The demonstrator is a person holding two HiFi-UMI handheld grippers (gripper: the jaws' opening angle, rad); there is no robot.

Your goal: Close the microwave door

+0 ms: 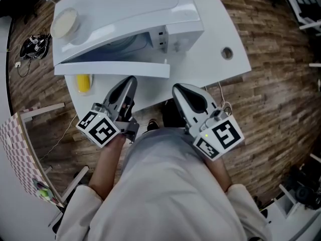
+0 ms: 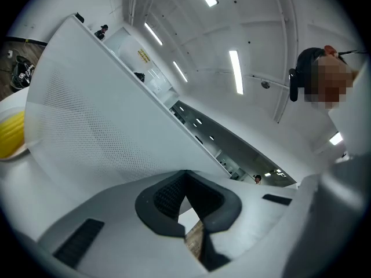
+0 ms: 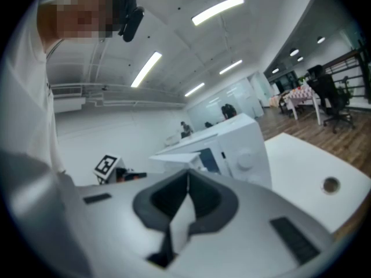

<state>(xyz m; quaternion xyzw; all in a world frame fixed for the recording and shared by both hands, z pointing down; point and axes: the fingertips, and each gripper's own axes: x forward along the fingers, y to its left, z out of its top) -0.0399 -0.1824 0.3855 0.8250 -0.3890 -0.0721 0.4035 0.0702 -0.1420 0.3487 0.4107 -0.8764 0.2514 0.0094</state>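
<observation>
A white microwave (image 1: 125, 14) stands on the white table (image 1: 220, 29), its door (image 1: 110, 68) swung open toward me. My left gripper (image 1: 131, 80) is shut and holds nothing, its tip just short of the door's near edge. In the left gripper view the door's perforated inner face (image 2: 98, 126) fills the space right ahead of the left gripper (image 2: 185, 175). My right gripper (image 1: 176, 88) is also shut and holding nothing, near the table's front edge, to the right of the door. In the right gripper view the microwave (image 3: 237, 149) lies beyond the right gripper (image 3: 187, 175).
A yellow object (image 1: 83, 83) lies on the table under the open door's left end. A round lid or dish (image 1: 64, 23) rests on top of the microwave. The table has a cable hole (image 1: 226, 53) at the right. Wooden floor surrounds the table.
</observation>
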